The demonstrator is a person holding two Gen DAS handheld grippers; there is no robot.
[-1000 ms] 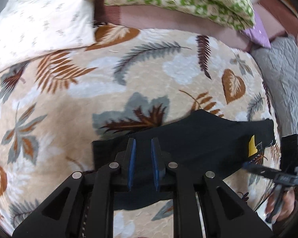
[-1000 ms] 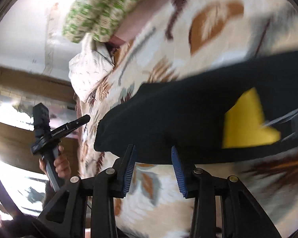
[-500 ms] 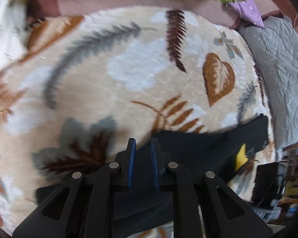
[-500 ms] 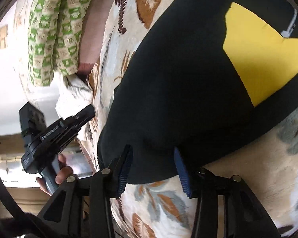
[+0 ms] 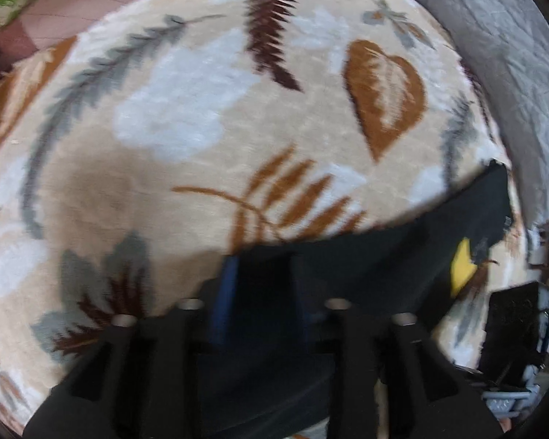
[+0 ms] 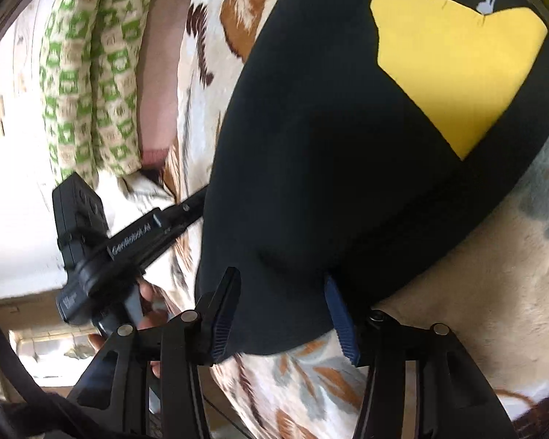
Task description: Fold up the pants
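Note:
Black pants with a yellow patch lie on a leaf-patterned blanket. In the left wrist view the pants stretch from my left gripper to the right edge. The left jaws are a little apart, with dark cloth between them. My right gripper is open, and its fingers straddle the near edge of the pants. The left gripper also shows in the right wrist view, held by a hand at the pants' far end.
A green-and-cream patterned quilt and a white pillow lie at the head of the bed. A grey quilted cover lies to the right of the blanket. Dark furniture stands beyond the bed's edge.
The left gripper has moved forward and its jaws have widened a little over the cloth. The right gripper has closed in on the pants' edge, which now lies between its open fingers.

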